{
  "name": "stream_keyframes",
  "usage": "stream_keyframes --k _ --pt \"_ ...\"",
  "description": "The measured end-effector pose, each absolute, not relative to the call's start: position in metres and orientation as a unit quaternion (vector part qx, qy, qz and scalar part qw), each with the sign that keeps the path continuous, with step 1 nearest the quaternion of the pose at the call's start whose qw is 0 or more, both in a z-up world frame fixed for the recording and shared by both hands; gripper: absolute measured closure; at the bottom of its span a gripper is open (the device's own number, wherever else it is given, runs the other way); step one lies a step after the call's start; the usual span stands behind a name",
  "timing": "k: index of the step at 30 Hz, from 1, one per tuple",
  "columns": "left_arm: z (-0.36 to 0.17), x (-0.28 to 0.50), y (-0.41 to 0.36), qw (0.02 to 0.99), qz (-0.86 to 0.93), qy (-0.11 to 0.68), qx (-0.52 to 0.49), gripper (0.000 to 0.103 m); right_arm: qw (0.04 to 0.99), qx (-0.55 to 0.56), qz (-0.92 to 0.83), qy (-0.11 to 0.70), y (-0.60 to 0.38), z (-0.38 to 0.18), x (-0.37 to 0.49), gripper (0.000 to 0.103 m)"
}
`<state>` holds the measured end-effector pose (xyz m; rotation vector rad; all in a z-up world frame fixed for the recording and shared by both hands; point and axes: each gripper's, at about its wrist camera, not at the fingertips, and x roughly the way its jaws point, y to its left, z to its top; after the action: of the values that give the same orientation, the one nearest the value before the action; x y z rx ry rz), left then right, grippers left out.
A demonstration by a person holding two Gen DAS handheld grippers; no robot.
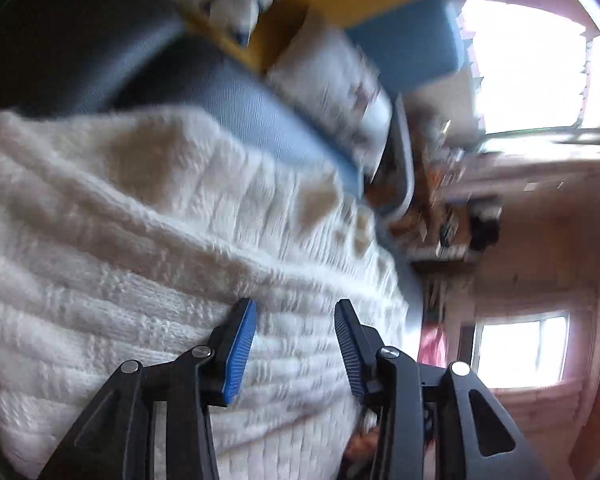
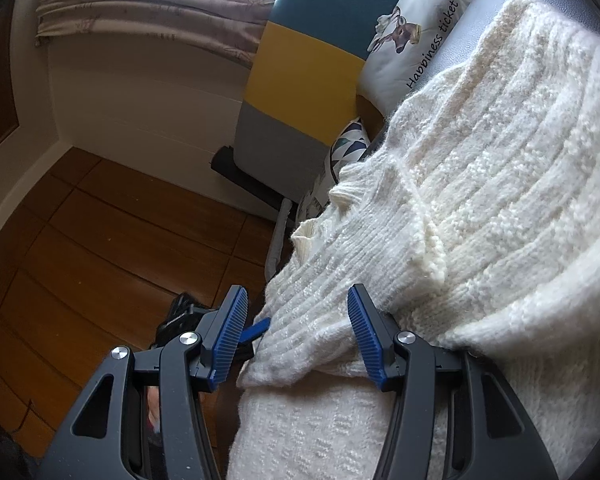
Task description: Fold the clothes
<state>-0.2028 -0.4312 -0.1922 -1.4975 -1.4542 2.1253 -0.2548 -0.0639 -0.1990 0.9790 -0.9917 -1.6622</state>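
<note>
A cream cable-knit sweater [image 1: 140, 240] lies spread over a blue-grey padded surface [image 1: 252, 108]. In the blurred left wrist view my left gripper [image 1: 295, 303] hangs just above the knit, open, with nothing between its blue pads. In the right wrist view the sweater [image 2: 500, 200] fills the right side, and a folded ribbed part reaches toward the camera. My right gripper [image 2: 297, 290] straddles that fold, open. The right pad lies against the knit, while the left pad stands apart from it. A small blue tip [image 2: 256, 330] and a black part show beside the left finger.
A white printed pillow [image 2: 412, 40] and a patterned cushion [image 2: 350, 146] lean at the sweater's far end. A teal, yellow and grey upholstered block [image 2: 300, 80] stands behind them. Wooden floor [image 2: 80, 240] lies to the left under a curtained window [image 2: 140, 4]. Cluttered shelves [image 1: 452, 216] stand beyond the surface.
</note>
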Motion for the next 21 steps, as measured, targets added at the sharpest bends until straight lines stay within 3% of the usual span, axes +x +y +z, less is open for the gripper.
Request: stream_keyframes --k 13,21 --pt "-0.16 -0.275 -0.416 0.039 0.693 -0.191 -0.695 0.062 0.481 0.392 -0.661 -0.421 -0.062 -0.202 -0.257 0.046" --pt "-0.131 -0.272 -0.347 0.191 0.72 0.108 -0.659 0.062 0.491 0.39 -0.65 -0.43 -0.06 -0.203 -0.258 0.044"
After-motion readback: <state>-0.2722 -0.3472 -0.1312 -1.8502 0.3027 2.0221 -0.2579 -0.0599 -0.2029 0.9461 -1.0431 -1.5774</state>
